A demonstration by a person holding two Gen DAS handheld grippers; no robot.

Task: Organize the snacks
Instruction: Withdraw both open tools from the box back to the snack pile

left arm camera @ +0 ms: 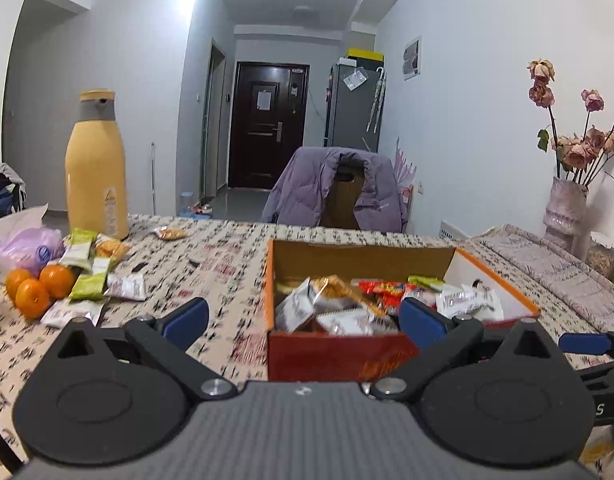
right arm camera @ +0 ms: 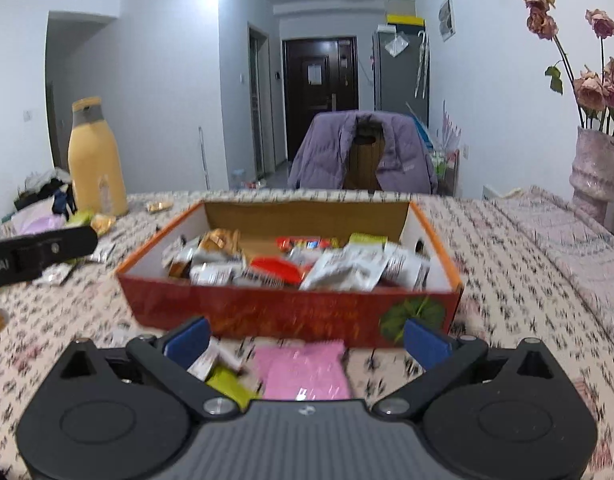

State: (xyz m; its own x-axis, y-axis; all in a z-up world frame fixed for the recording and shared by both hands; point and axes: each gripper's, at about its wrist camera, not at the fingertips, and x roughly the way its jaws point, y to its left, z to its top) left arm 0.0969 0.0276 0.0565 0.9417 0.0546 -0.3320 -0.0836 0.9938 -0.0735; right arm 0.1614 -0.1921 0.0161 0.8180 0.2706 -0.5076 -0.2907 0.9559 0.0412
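Your right gripper [right arm camera: 305,340] stands with its blue pads spread wide and nothing between them, and just below and ahead of it lie the nearest loose snacks: a pink packet [right arm camera: 305,372] flat on the cloth, a green packet [right arm camera: 231,386] and a white one [right arm camera: 205,360] tucked by your left finger. The pink packet sits almost centred between your fingers, its long axis running roughly away from you toward the box, so a short drop straight down looks like all it needs. Your left gripper [left arm camera: 303,320] is equally wide and empty, hovering at the near left corner of the snack box [left arm camera: 331,354], with no loose packet under it; the right hand is judged the nearer for this pick. The box, red-sided with an orange rim, stands open just beyond the pink packet and already holds a heap of silver, red and orange wrappers. A second scatter of green and silver packets [left arm camera: 89,276] lies well to the left beside three oranges [left arm camera: 37,286], near a tall yellow flask [left arm camera: 96,168]. The patterned tablecloth [right arm camera: 507,264] is soft and busy. Beyond: a chair draped with a purple jacket [right arm camera: 363,152], a vase of dried roses [right arm camera: 593,172], a dark door [right arm camera: 321,92].
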